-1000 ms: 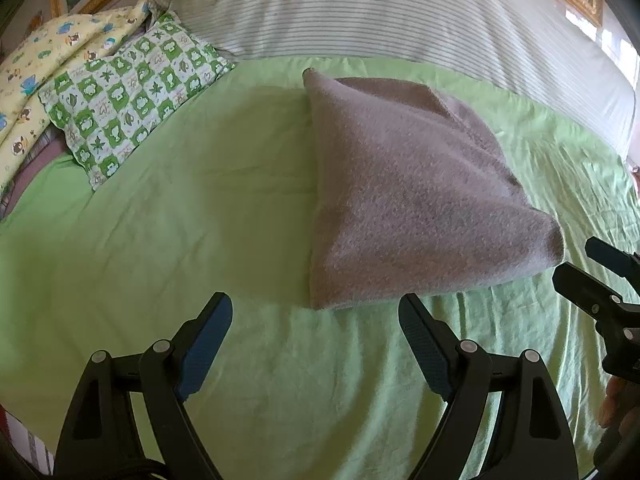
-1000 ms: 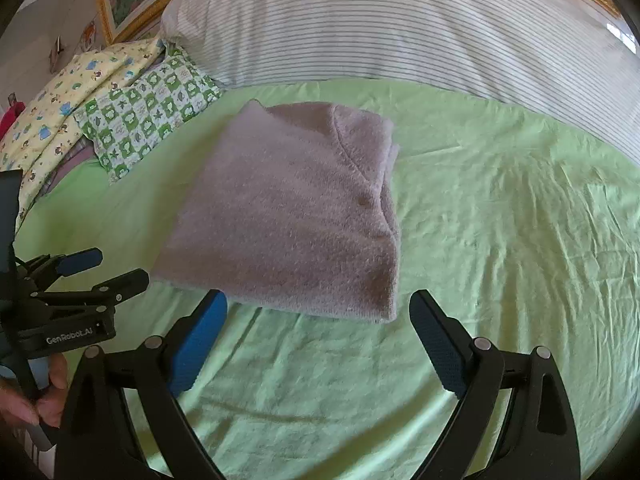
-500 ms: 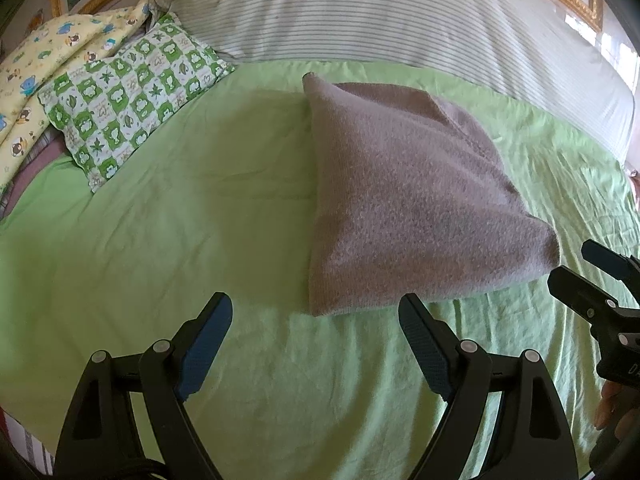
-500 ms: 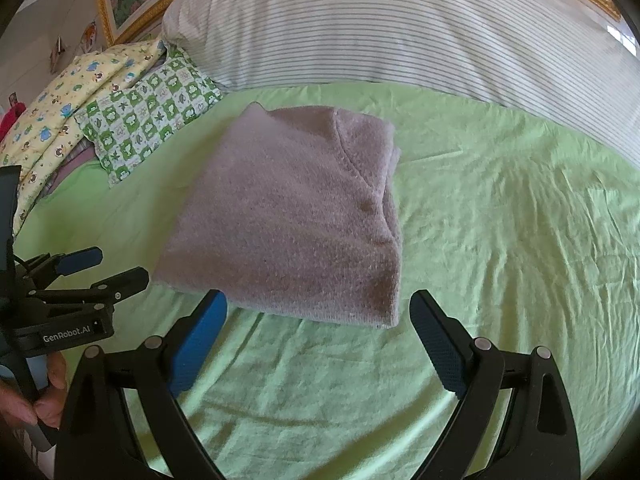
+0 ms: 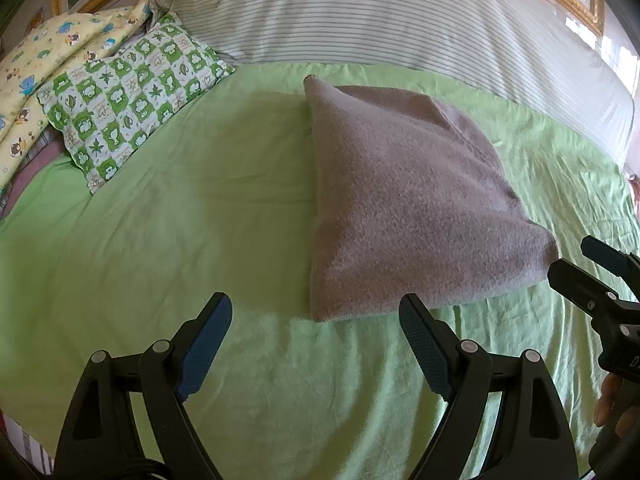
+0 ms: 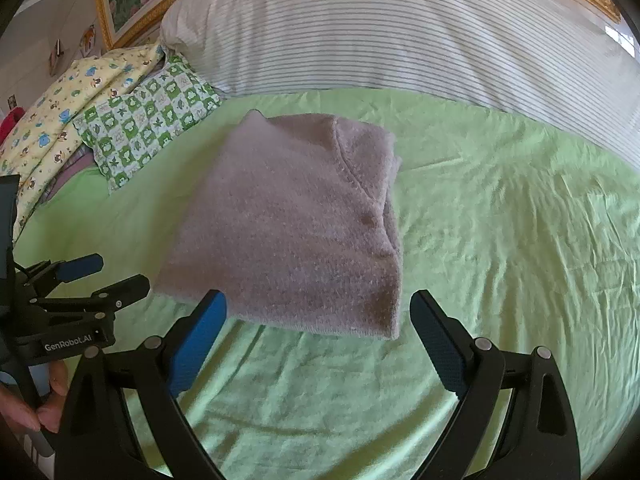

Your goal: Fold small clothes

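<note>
A folded grey fleece garment (image 5: 408, 200) lies flat on the green bed sheet (image 5: 180, 220); it also shows in the right wrist view (image 6: 296, 232), with a button near its right edge. My left gripper (image 5: 316, 320) is open and empty, hovering just short of the garment's near left corner. My right gripper (image 6: 318, 316) is open and empty, its jaws spread around the garment's near edge without touching it. Each gripper shows in the other's view: the right gripper (image 5: 592, 268) and the left gripper (image 6: 104, 276).
A large striped pillow (image 5: 400, 20) lies along the back. A green checked pillow (image 5: 128, 92) and a yellow cartoon-print pillow (image 5: 48, 64) sit at the back left. The green sheet (image 6: 520, 220) extends to the right of the garment. A gold picture frame (image 6: 120, 20) stands behind.
Both grippers have moved slightly forward toward the garment's near edge. The garment has not moved, and both grippers remain open.
</note>
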The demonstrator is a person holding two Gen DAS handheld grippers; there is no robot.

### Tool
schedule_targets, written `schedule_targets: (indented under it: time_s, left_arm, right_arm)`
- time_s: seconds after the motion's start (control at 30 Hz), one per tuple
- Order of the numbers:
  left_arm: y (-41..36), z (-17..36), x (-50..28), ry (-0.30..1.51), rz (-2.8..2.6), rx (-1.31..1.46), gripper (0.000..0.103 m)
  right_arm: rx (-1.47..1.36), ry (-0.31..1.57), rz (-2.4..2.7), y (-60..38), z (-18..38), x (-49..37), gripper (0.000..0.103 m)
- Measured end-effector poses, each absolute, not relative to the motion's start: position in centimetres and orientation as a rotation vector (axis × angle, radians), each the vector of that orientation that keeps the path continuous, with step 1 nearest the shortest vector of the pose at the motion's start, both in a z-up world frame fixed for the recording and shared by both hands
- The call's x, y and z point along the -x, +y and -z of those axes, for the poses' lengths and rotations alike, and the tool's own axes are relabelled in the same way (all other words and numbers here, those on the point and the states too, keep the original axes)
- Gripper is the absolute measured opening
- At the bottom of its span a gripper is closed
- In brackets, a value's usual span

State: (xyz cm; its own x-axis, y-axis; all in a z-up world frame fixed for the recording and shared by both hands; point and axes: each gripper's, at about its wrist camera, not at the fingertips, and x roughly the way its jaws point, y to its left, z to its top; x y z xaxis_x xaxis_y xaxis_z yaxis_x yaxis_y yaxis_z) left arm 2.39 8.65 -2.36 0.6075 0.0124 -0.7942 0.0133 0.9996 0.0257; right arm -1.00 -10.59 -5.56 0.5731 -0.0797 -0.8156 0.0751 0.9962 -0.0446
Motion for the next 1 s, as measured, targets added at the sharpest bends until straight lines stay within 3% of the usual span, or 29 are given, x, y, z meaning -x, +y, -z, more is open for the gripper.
schedule_targets:
  time_s: [1.0]
  left_arm:
    - [8.5, 1.2, -2.8, 0.921, -0.078, -0.051, 0.087]
  right_arm:
    - [-0.009, 0.927, 0.092, -9.9, 4.7, 0.0, 0.093]
